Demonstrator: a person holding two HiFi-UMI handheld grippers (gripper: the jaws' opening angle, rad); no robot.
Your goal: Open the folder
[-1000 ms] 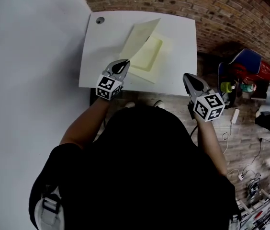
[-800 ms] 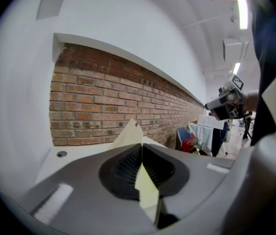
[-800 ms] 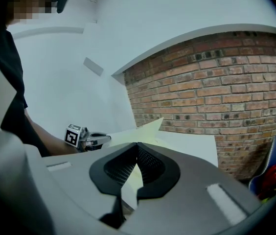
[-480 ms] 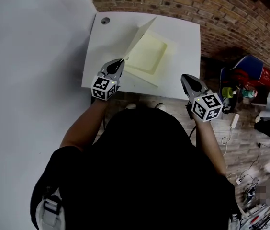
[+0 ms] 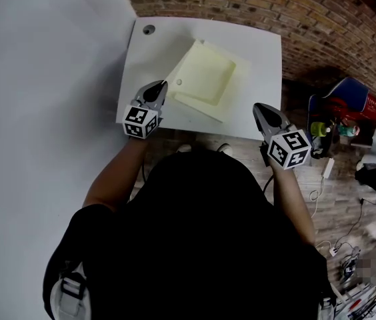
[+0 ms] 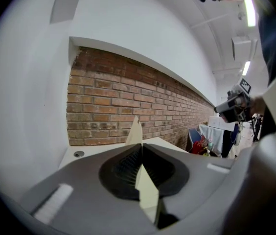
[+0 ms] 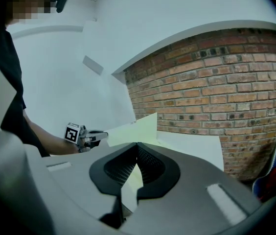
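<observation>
A pale yellow folder [image 5: 209, 79] lies on the white table [image 5: 149, 59]. Its cover [image 5: 183, 69] is raised off the lower leaf and leans toward the left. My left gripper [image 5: 161, 85] is shut on the cover's free edge. In the left gripper view the sheet [image 6: 136, 130] runs edge-on between the closed jaws of the left gripper [image 6: 141, 147]. My right gripper [image 5: 259, 106] hovers over the table's front edge, right of the folder and apart from it, shut with nothing held. The right gripper view shows the lifted cover [image 7: 138, 128] and the left gripper [image 7: 98, 136].
A round cable hole [image 5: 149, 29] sits in the table's far left corner. Brick wall [image 5: 308, 19] runs behind and right of the table. A blue and red seat with bottles [image 5: 345, 102] stands at the right. A white wall [image 5: 41, 79] lies left.
My left gripper has moved left with the cover's edge, and the cover has swung from leaning right to standing up and tipping left. The right gripper has barely shifted.
</observation>
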